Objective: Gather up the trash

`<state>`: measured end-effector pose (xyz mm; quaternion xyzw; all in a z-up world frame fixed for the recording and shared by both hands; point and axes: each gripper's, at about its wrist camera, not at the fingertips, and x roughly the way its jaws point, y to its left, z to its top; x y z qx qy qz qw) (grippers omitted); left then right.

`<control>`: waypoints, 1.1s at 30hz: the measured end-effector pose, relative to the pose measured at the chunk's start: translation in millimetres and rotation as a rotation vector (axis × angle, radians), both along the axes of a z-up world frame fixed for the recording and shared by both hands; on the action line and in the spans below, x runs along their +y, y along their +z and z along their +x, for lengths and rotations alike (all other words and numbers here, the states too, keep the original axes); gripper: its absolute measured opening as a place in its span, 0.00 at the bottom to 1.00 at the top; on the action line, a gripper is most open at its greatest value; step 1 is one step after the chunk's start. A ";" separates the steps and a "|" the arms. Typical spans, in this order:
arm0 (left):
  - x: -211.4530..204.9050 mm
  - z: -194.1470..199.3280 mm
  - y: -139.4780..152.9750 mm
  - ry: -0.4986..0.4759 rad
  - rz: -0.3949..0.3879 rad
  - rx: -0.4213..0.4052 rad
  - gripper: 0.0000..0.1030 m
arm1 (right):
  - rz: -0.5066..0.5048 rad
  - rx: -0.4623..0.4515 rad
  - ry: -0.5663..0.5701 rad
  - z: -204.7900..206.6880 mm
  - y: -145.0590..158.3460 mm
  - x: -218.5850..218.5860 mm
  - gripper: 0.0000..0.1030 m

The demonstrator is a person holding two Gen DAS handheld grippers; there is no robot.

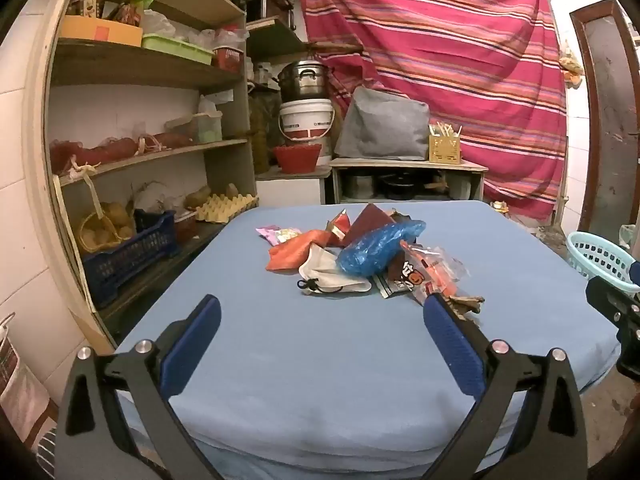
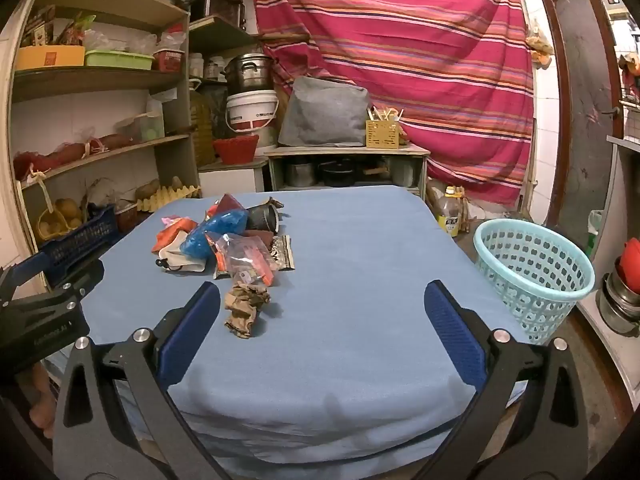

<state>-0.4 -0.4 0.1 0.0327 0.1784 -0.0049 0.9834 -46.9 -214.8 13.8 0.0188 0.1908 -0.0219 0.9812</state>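
While trash pile (image 1: 360, 256) lies ahead, both grippers level, jaws spread.

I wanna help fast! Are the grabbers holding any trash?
Left gripper: open, holding nothing.
Right gripper: open, holding nothing.

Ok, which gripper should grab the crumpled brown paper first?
Right, probably. The paper lies just ahead of the open right gripper, and the basket stands on its side. The left gripper is open too, but farther from the basket.

laundry basket (image 1: 600, 258) cut off by left view's right edge; wrapper (image 2: 280, 254) print unreadable (too small).
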 end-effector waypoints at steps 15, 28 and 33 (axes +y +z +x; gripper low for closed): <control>-10.5 3.9 0.8 0.003 0.005 -0.011 0.96 | -0.001 -0.008 0.001 1.1 3.2 3.1 0.96; -5.4 -4.6 4.8 0.001 0.008 -0.038 0.96 | -0.001 -0.011 0.000 -1.3 3.3 3.5 0.96; -5.2 -4.7 4.6 0.000 0.006 -0.038 0.96 | 0.001 -0.009 0.002 -1.3 3.4 2.9 0.96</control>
